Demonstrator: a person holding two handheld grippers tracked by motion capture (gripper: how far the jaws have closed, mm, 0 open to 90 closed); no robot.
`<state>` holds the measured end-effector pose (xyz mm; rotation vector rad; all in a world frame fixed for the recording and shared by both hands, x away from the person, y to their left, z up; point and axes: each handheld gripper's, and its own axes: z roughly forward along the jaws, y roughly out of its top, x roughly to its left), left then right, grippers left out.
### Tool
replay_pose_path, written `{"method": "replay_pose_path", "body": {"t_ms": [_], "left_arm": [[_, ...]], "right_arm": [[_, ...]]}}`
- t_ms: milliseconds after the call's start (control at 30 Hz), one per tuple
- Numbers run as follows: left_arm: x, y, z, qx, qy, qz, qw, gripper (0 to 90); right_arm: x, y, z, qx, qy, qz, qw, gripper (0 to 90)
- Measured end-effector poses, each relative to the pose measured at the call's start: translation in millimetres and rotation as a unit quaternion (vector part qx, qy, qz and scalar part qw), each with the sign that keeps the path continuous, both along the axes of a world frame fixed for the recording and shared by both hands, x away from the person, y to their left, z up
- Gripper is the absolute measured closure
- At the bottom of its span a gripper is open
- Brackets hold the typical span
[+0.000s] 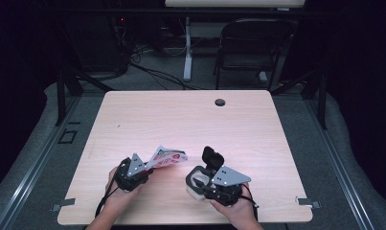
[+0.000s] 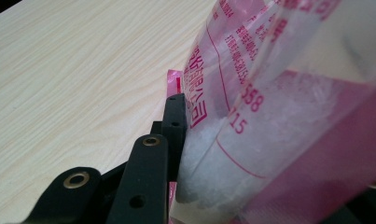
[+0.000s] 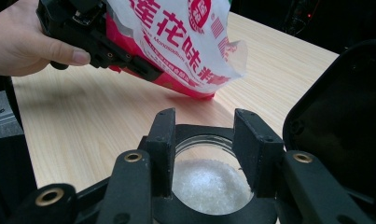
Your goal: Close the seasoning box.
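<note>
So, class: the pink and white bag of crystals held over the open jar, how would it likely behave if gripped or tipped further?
The bag probably stays floppy: its thin film creases where the left gripper clamps it. Its loose white crystals would likely shift and pour towards the jar. The glossy plastic may be somewhat slippery.

Tilted pink-white bag [image 1: 167, 157] above open, crystal-filled jar [image 3: 209, 179]

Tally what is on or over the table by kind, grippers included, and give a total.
Grippers: 2, the left gripper and the right gripper
Pink-and-white printed bag of white crystals: 1
Jar with open black flip lid: 1
Total: 4
</note>
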<state>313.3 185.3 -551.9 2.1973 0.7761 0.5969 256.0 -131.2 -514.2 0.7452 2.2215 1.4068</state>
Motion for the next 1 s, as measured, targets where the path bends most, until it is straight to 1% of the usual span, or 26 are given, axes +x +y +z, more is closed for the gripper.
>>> {"method": "replay_pose_path", "body": {"t_ms": [300, 433, 467, 500, 600, 800, 867, 900, 967, 1000], "left_arm": [[4.0, 10.2, 1.9, -0.025, 0.008, 0.018, 0.9995, 74.1], [5.8, 14.8, 2.7, -0.026, 0.010, 0.027, 0.9992, 74.1], [5.9, 15.5, 2.6, -0.028, 0.010, 0.029, 0.9991, 74.2], [5.9, 15.5, 2.6, -0.028, 0.010, 0.029, 0.9991, 74.2], [7.3, 18.5, 2.4, -0.032, 0.010, 0.040, 0.9987, 74.2], [9.2, 23.3, 2.1, -0.031, 0.013, 0.053, 0.9980, 74.2], [10.3, 25.5, 1.5, -0.035, 0.011, 0.059, 0.9976, 74.2], [10.8, 26.9, 1.8, -0.032, 0.013, 0.059, 0.9976, 74.2], [11.6, 29.1, 1.1, -0.039, 0.014, 0.065, 0.9970, 74.2], [12.2, 30.7, 1.1, -0.038, 0.014, 0.067, 0.9969, 74.2]], "right_arm": [[0.2, -0.1, -0.2, 0.000, 0.000, -0.001, 1.0000, 59.8], [0.2, 0.0, -0.4, -0.001, 0.000, -0.001, 1.0000, 59.7], [0.3, -0.3, -0.2, -0.004, 0.000, -0.001, 1.0000, 59.7], [0.4, -0.1, -0.6, -0.001, 0.001, -0.002, 1.0000, 59.7], [0.8, -0.7, -0.8, -0.001, 0.002, -0.002, 1.0000, 59.7], [0.9, -0.7, -1.0, 0.002, 0.003, -0.003, 1.0000, 59.8], [1.0, -0.7, -1.0, 0.001, 0.003, -0.002, 1.0000, 59.7], [1.1, -0.7, -1.2, 0.001, 0.003, -0.002, 1.0000, 59.7], [1.3, -0.7, -1.3, 0.000, 0.004, -0.002, 1.0000, 59.7], [1.3, -0.6, -1.4, 0.001, 0.004, -0.002, 1.0000, 59.7]]}}
